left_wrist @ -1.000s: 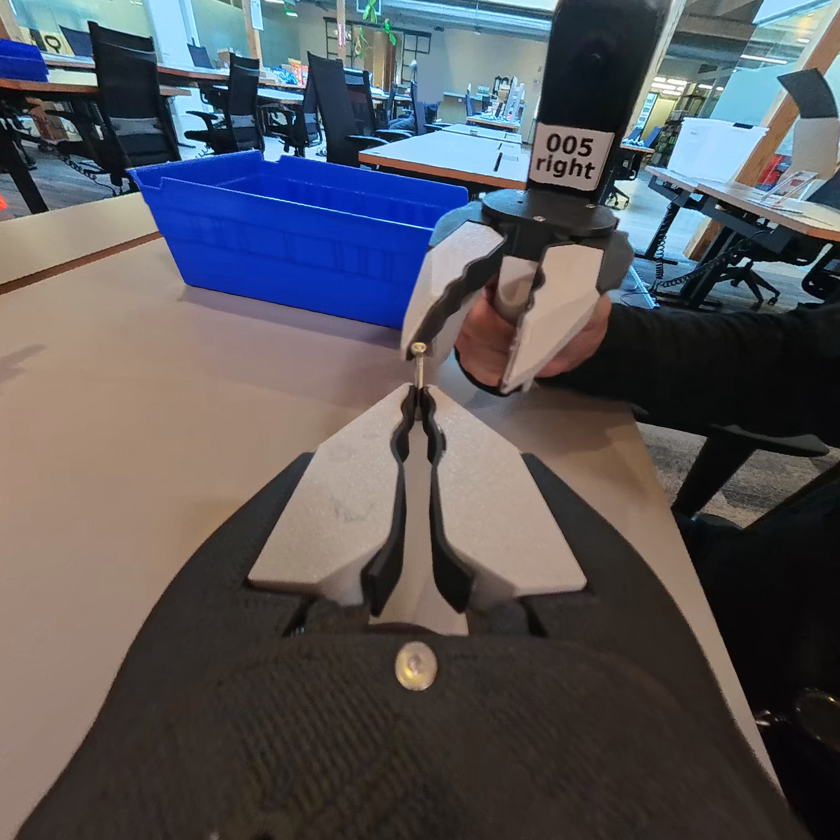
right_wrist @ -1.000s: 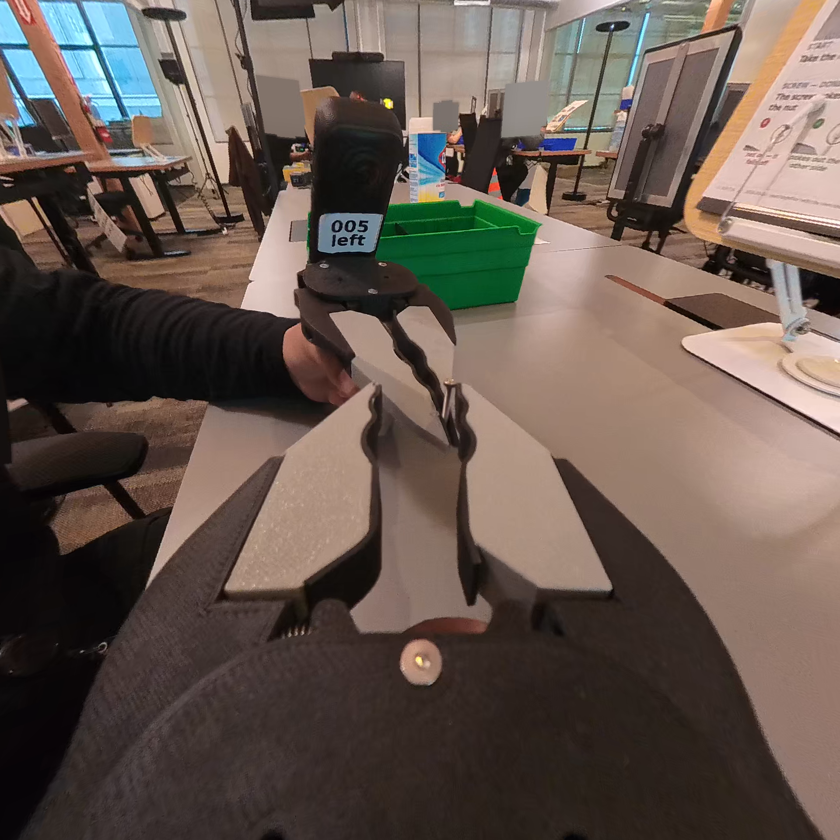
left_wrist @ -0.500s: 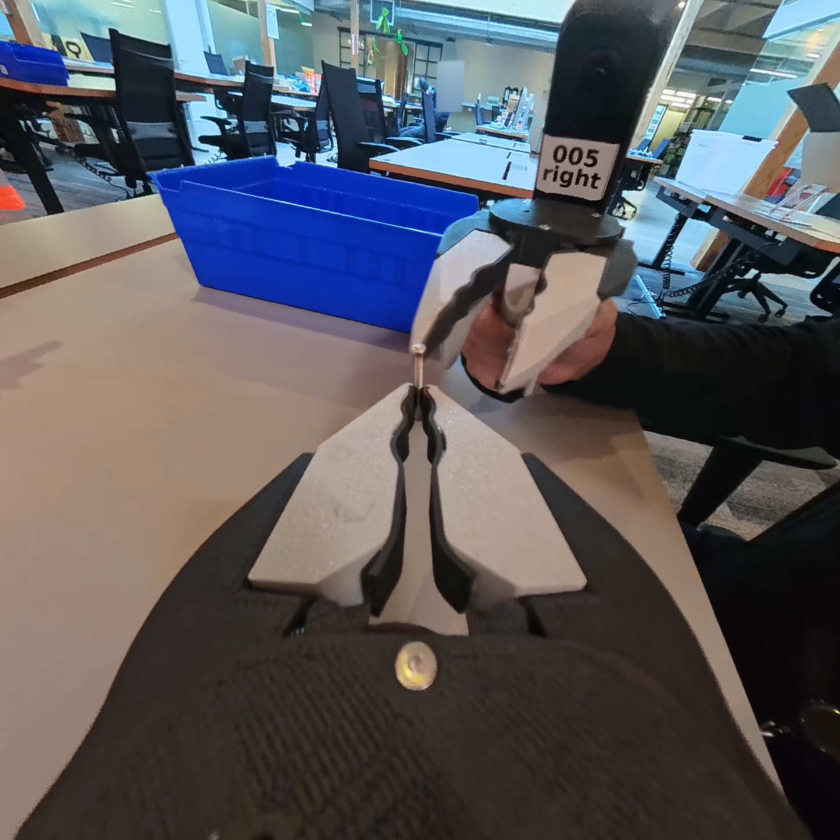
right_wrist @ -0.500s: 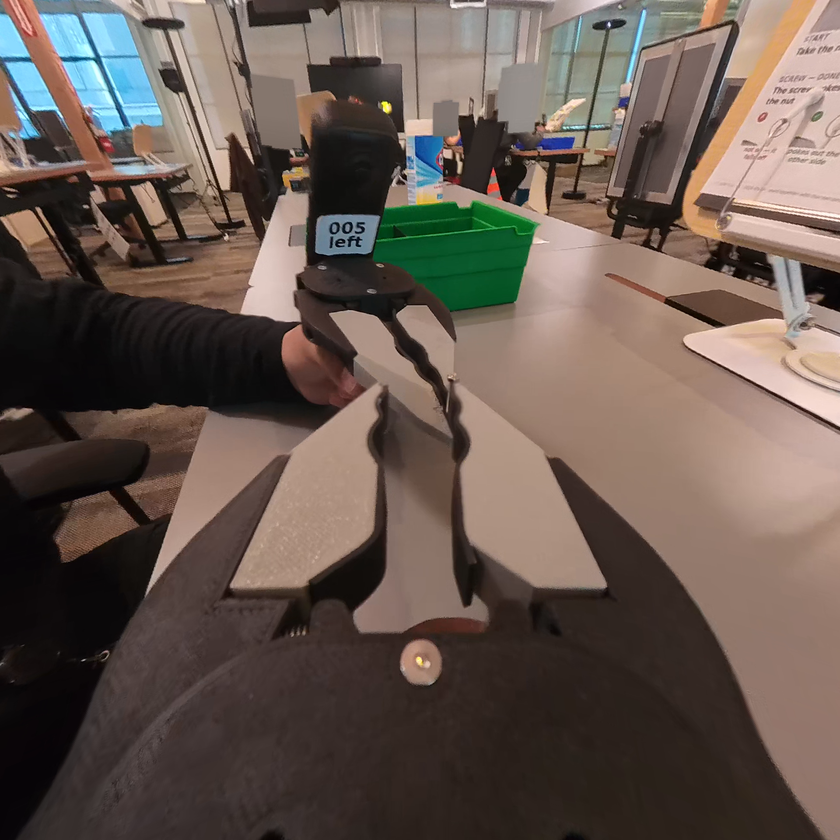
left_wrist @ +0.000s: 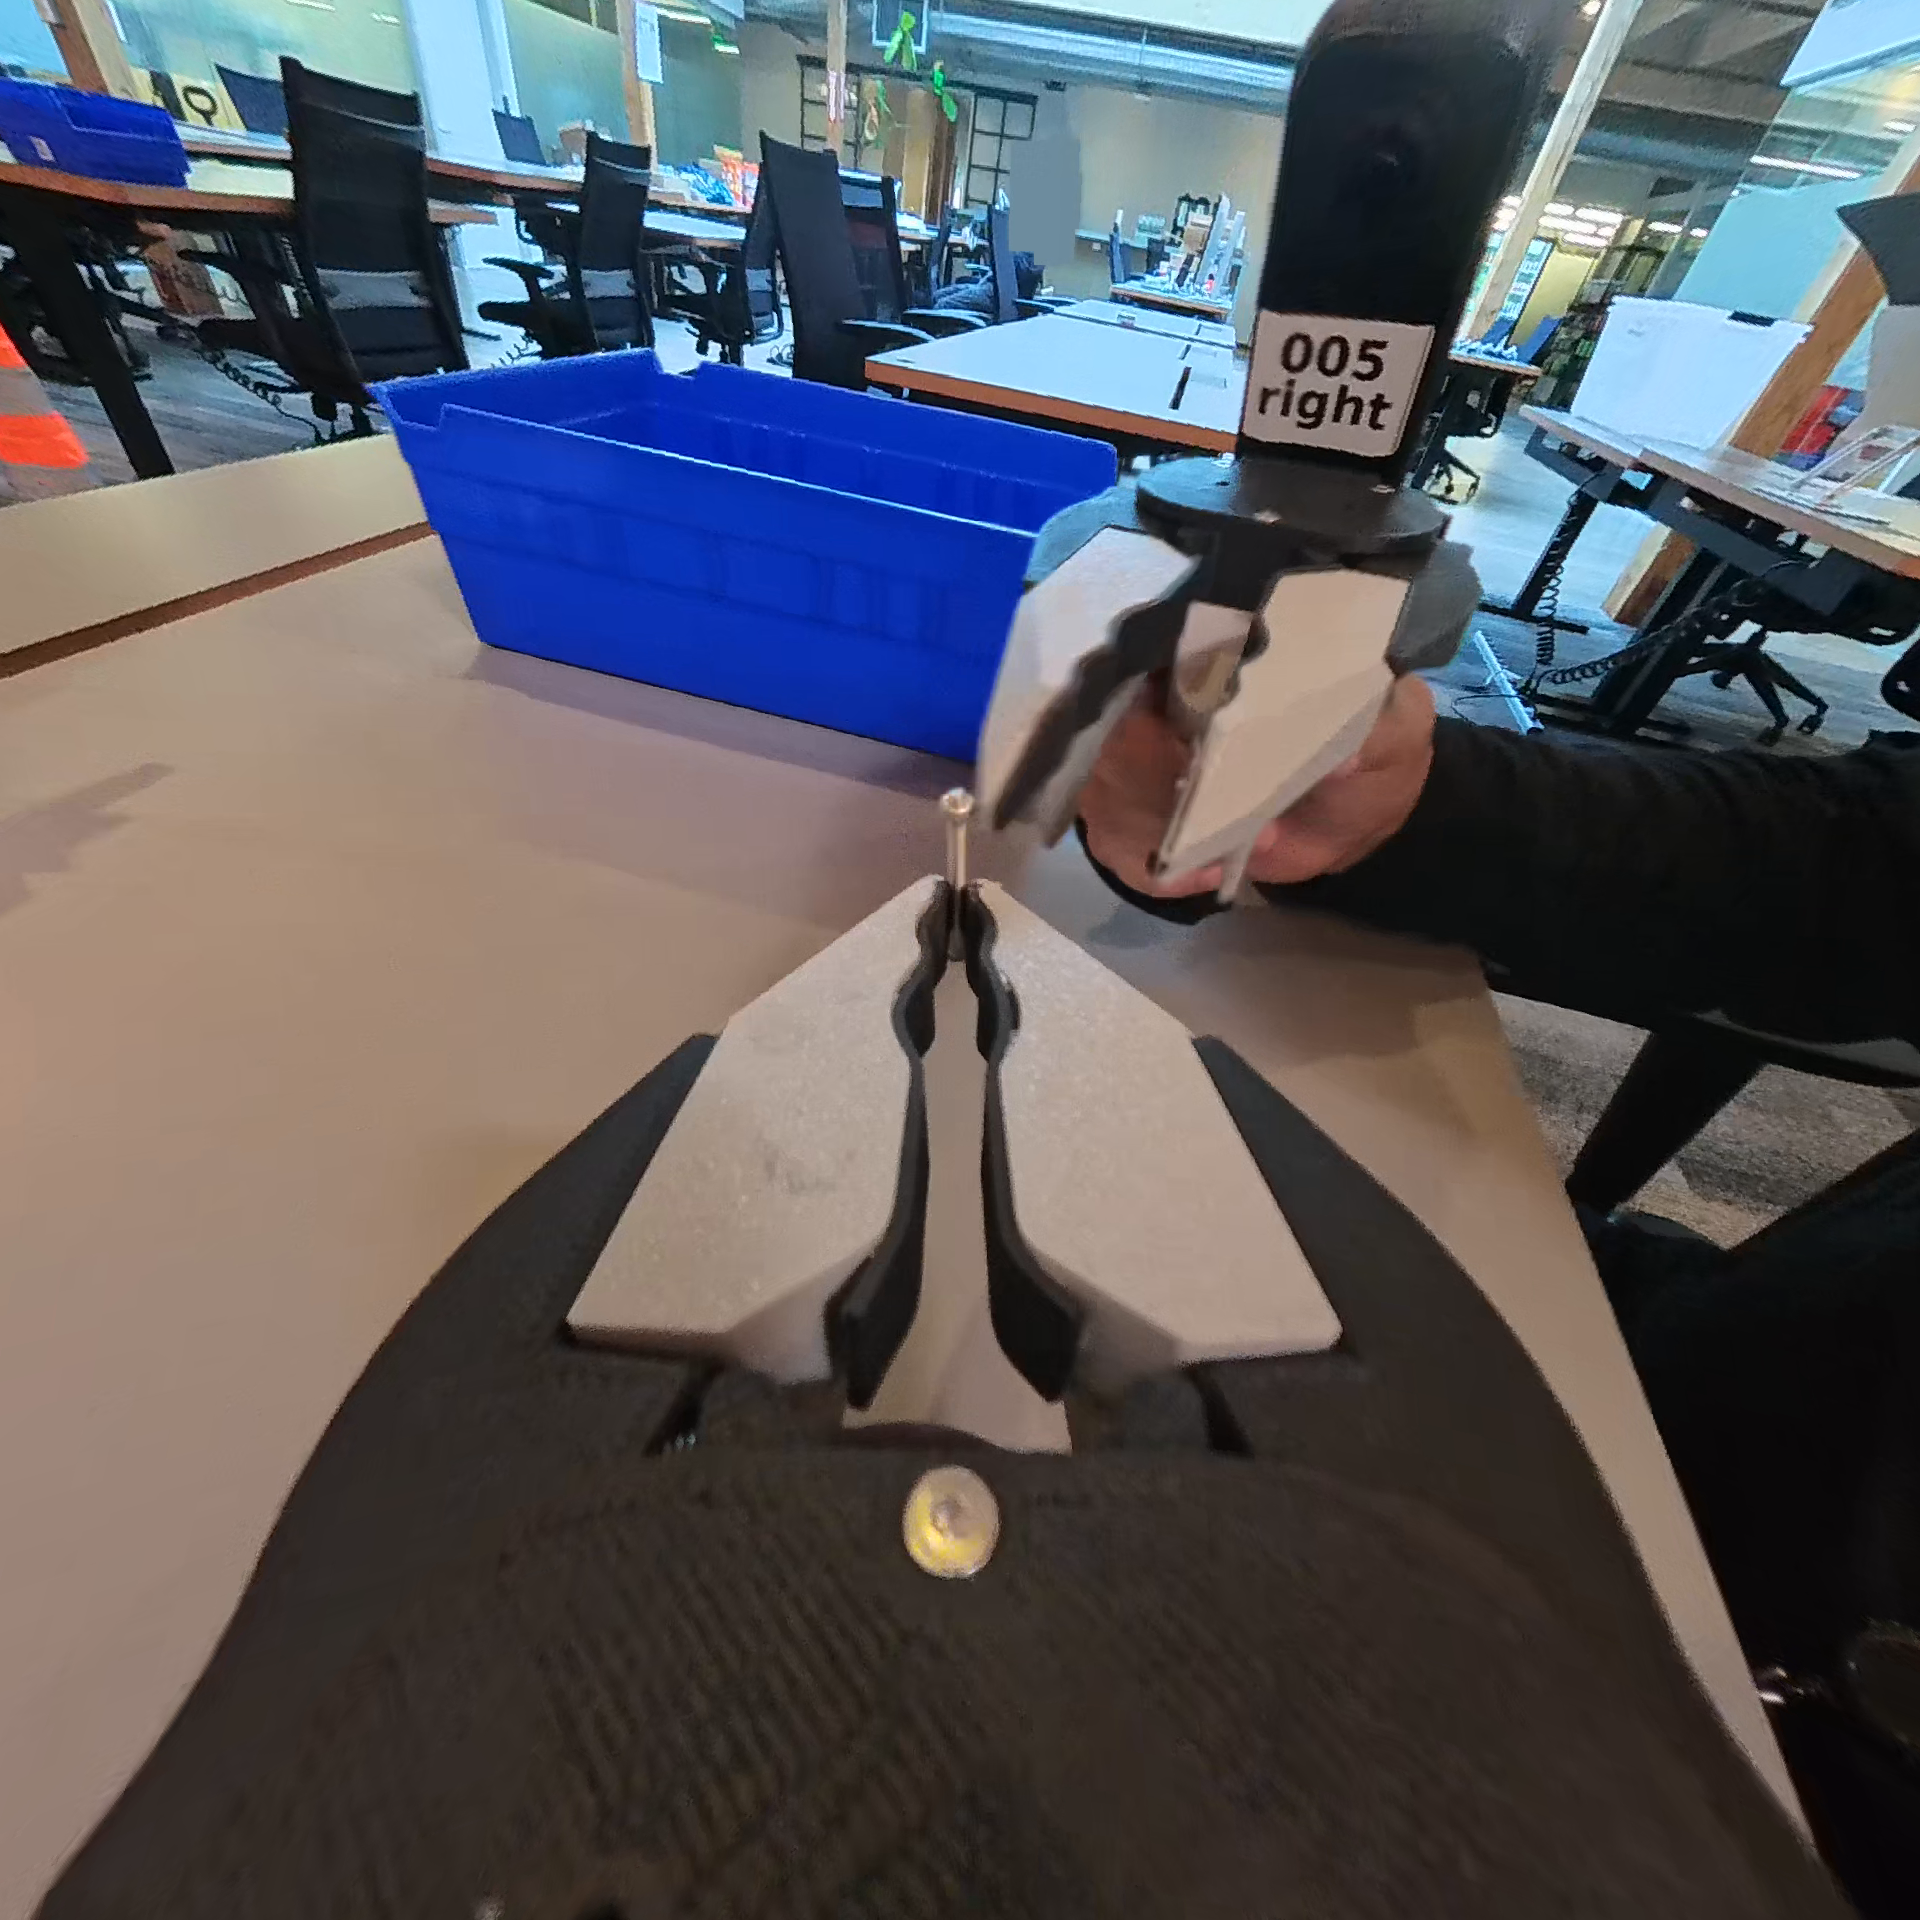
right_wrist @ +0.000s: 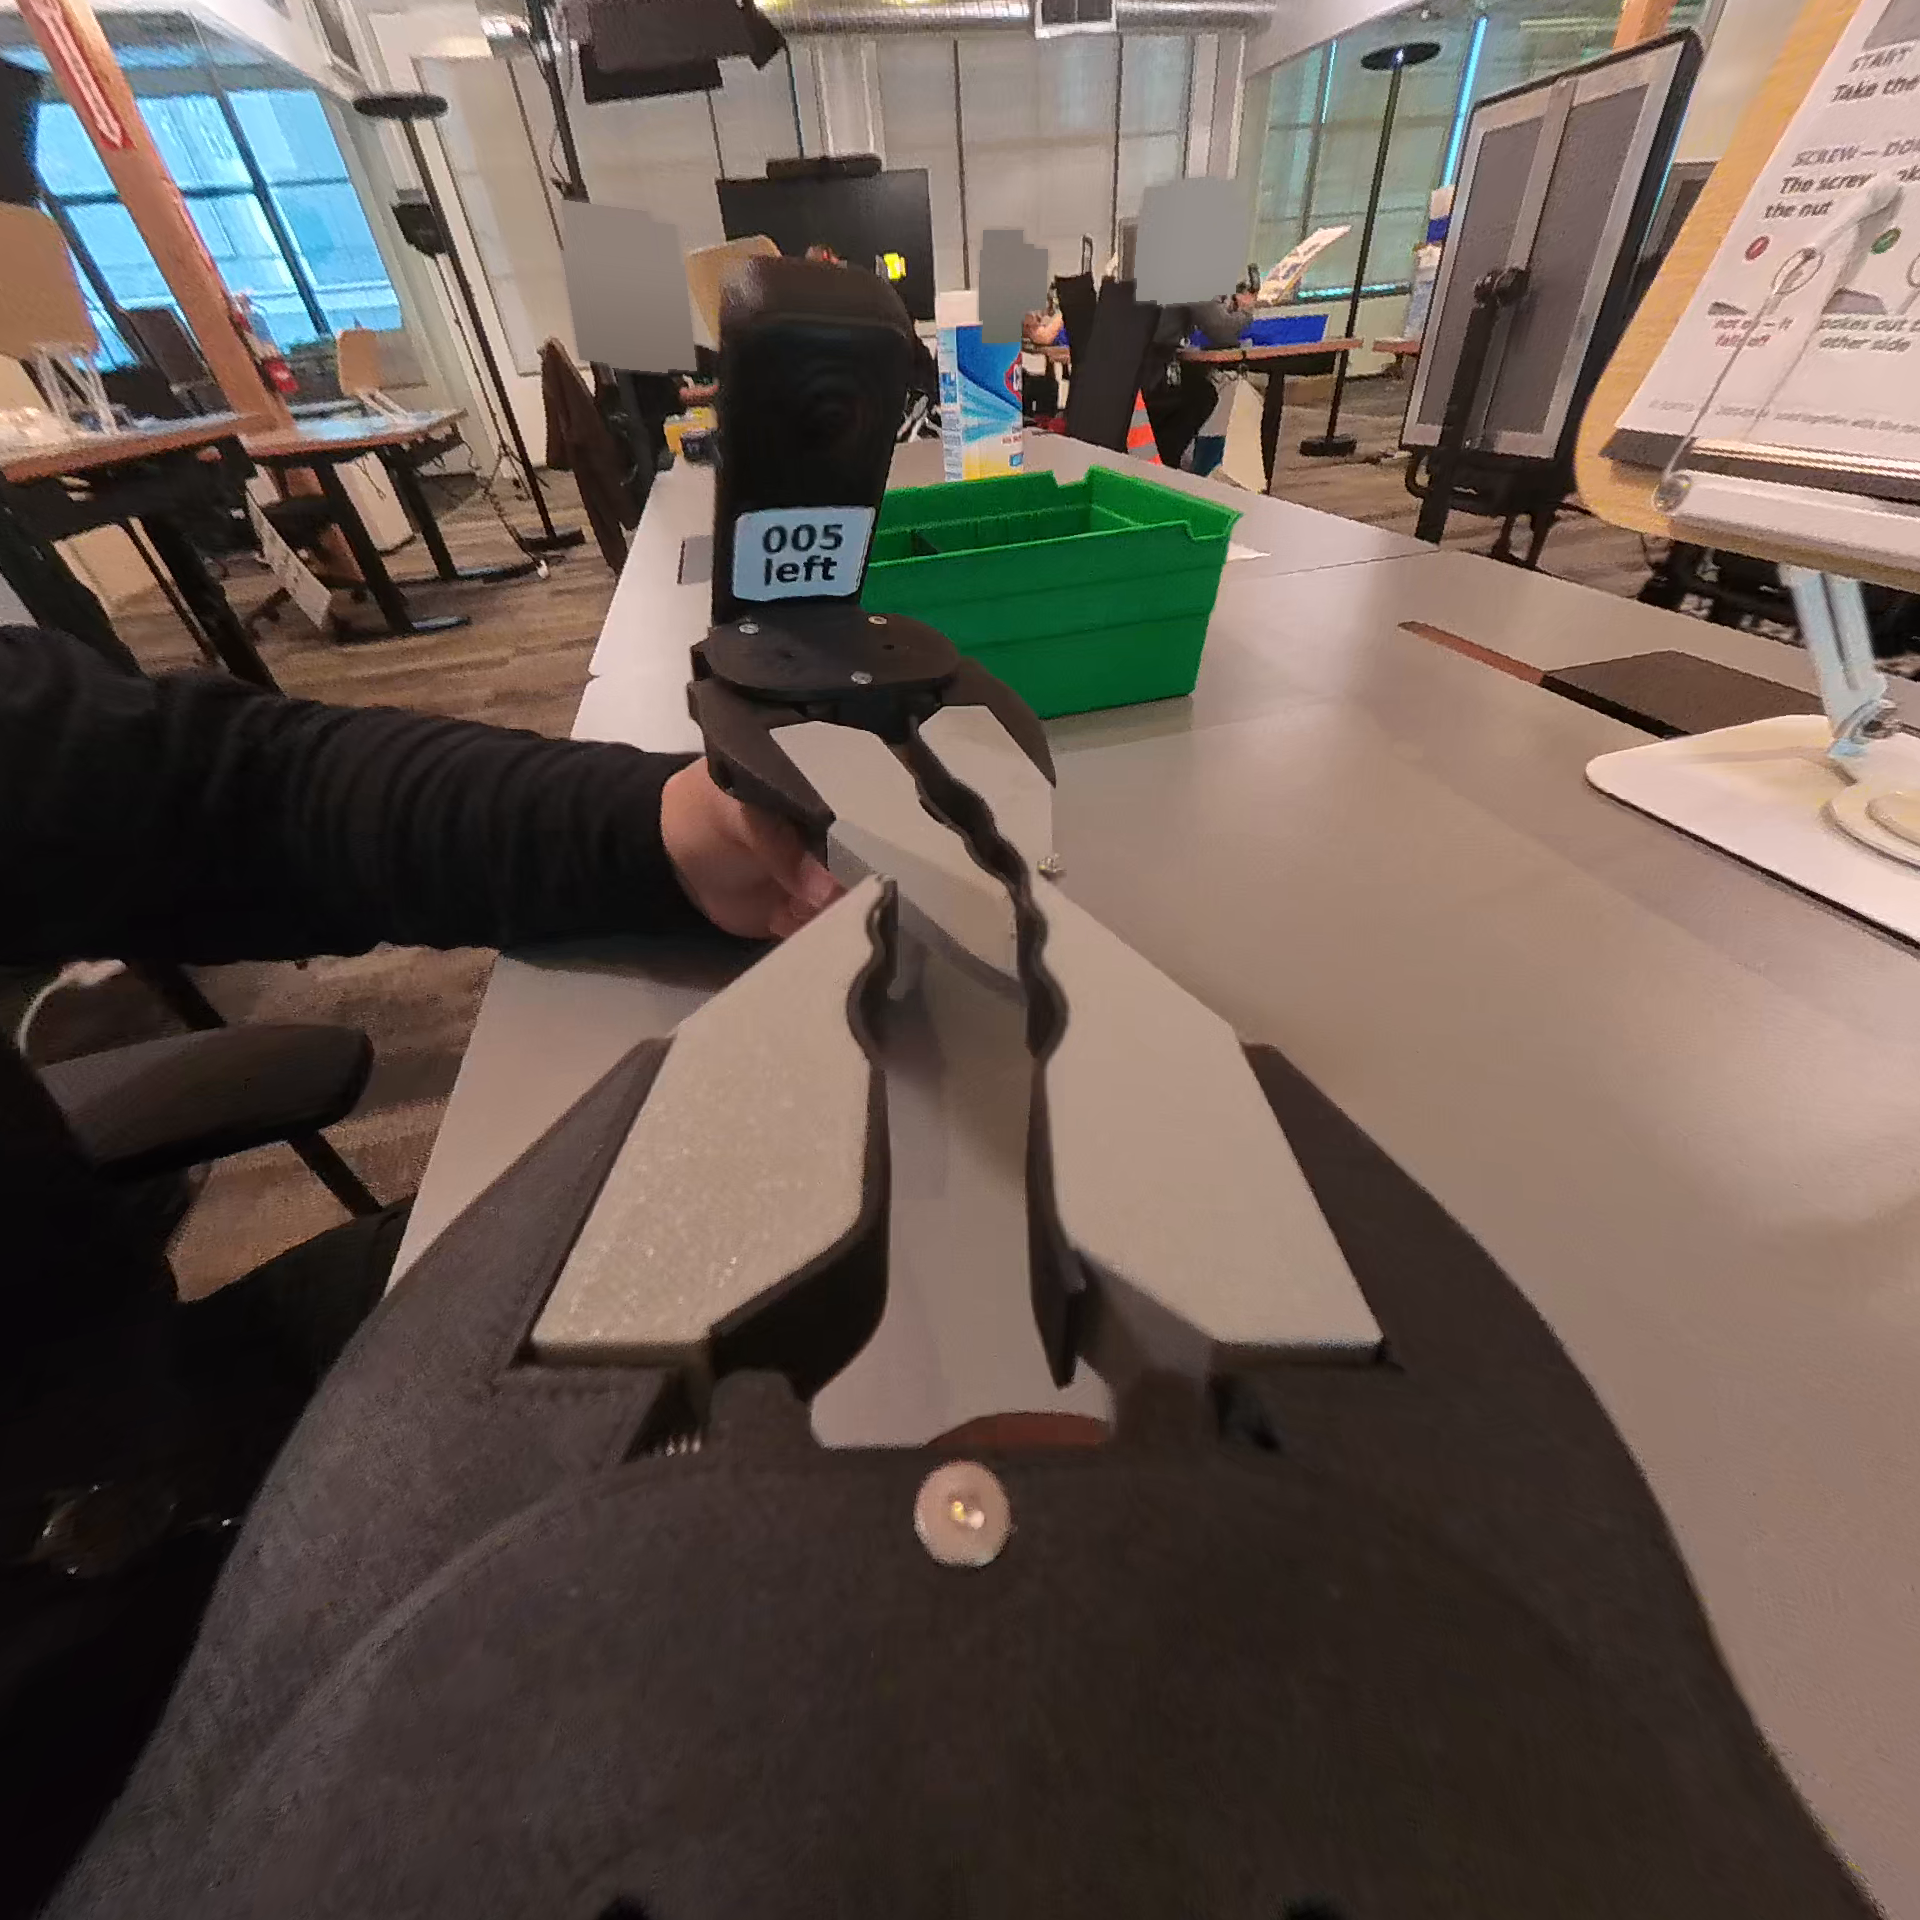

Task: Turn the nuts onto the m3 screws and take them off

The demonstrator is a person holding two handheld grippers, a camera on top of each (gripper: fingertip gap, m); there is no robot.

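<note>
Screw (left_wrist: pixel 957 858) stands upright, pinched by its lower shank in the tips of the left gripper (left_wrist: pixel 957 902), head up, over the table (left_wrist: pixel 312 935). Right gripper (right_wrist: pixel 961 914) now spread, nothing between its fingers; half a second ago its tip sat right at the screw head, now it has pulled off to the side, near but apart. A small metal bit (right_wrist: pixel 1051 861) lies on the table past the left gripper in the right wrist view, possibly the nut, too small to tell. No nut visible on the screw, so likely it just came off or was dropped; next call is re-picking it. Blue bin (left_wrist: pixel 727 551) behind the screw: inside not visible. Green bin (right_wrist: pixel 1049 592) farther back has dividers, contents hidden.
</note>
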